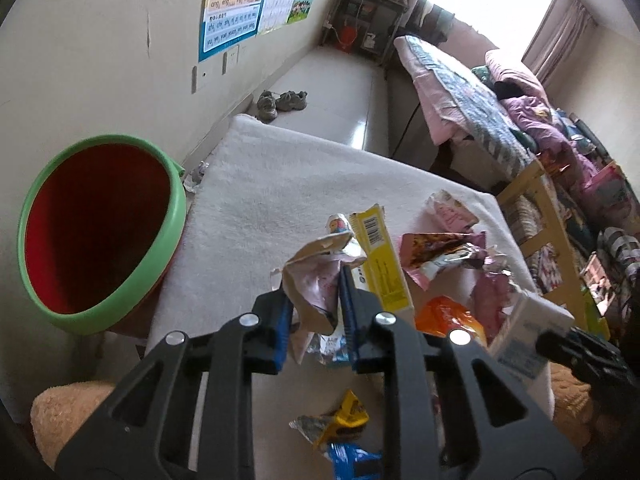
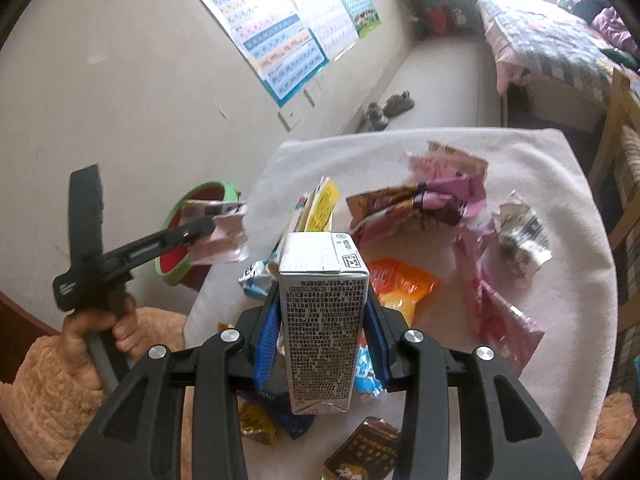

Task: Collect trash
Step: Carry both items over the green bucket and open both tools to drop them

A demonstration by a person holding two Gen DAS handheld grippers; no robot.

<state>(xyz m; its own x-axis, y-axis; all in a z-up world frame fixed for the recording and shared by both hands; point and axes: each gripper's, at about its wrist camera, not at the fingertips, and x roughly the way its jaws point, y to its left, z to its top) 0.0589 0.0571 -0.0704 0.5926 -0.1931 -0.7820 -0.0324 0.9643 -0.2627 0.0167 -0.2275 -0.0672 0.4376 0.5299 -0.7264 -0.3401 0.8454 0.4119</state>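
My left gripper (image 1: 316, 300) is shut on a crumpled pale pink wrapper (image 1: 316, 276) and holds it above the white table (image 1: 272, 200); the same wrapper (image 2: 224, 236) shows in the right wrist view near the bin. My right gripper (image 2: 324, 320) is shut on a grey drink carton (image 2: 320, 320), lifted above the table; the carton (image 1: 524, 336) also shows in the left wrist view. A red bin with a green rim (image 1: 96, 232) stands left of the table. Loose trash lies on the table: a yellow box (image 1: 380, 256), pink wrappers (image 2: 436, 196), an orange packet (image 2: 400, 284).
A bed with quilts (image 1: 468, 92) stands at the right, with a wooden chair (image 1: 548, 216) beside the table. Shoes (image 1: 280, 102) lie on the floor by the wall. Posters (image 1: 240, 4) hang on the wall. Small wrappers (image 1: 340, 424) lie at the table's near edge.
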